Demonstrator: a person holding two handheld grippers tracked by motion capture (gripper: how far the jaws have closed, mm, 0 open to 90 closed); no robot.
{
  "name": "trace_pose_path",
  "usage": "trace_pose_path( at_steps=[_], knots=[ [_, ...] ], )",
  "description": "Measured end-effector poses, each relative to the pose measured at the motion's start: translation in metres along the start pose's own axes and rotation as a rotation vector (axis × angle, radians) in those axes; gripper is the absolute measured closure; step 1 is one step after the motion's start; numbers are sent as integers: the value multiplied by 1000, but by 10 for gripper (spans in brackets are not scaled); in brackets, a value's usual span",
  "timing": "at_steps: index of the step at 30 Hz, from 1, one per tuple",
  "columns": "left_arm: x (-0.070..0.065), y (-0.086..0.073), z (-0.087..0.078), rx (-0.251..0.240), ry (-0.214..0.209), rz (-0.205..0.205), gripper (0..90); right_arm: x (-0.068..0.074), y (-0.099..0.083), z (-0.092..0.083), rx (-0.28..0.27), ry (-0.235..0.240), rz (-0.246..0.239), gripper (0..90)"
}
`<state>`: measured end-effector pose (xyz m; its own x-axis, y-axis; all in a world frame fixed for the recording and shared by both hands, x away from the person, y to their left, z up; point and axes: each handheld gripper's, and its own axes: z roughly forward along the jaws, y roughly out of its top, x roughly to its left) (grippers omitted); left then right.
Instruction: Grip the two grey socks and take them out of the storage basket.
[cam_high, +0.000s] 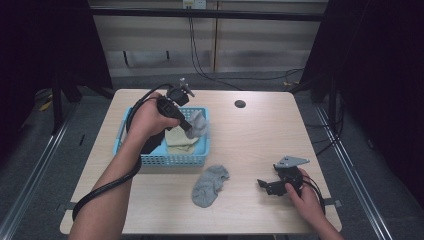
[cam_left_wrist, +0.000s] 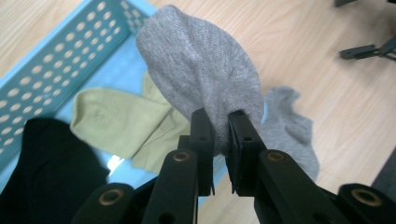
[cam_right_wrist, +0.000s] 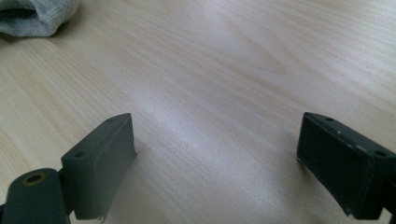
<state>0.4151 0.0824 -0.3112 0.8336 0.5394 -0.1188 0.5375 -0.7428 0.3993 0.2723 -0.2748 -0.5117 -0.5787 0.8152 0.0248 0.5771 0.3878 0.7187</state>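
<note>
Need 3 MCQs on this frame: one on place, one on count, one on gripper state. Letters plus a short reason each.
1. Where does the loose grey sock lie?
A. in the basket
B. on the table in front of the basket
C. on the floor

2. How many grey socks are in view?
A. one
B. two
C. four

3. How do the right gripper's jaws stand?
A. wide apart, nothing between
B. clamped on a sock
C. clamped on the basket rim

Key:
1 B, it rests on bare wood just outside the blue basket.
2 B, one lies on the table, one held grey sock hangs from the left gripper.
3 A, bare tabletop shows between them.
</note>
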Motion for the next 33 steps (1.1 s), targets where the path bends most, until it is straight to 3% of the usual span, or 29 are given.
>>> trace_pose_path(
  at_steps=[8, 21, 33],
  knots=[
    [-20, 10, 4, -2, -29, 51, 818, 0, 0, 0, 1, 0, 1, 107],
    [-49, 10, 20, 2, -72, 110, 818, 0, 0, 0, 1, 0, 1, 107],
    [-77, 11, 45, -4, -129, 177, 801, 0, 0, 0, 3, 0, 4, 106]
  ],
)
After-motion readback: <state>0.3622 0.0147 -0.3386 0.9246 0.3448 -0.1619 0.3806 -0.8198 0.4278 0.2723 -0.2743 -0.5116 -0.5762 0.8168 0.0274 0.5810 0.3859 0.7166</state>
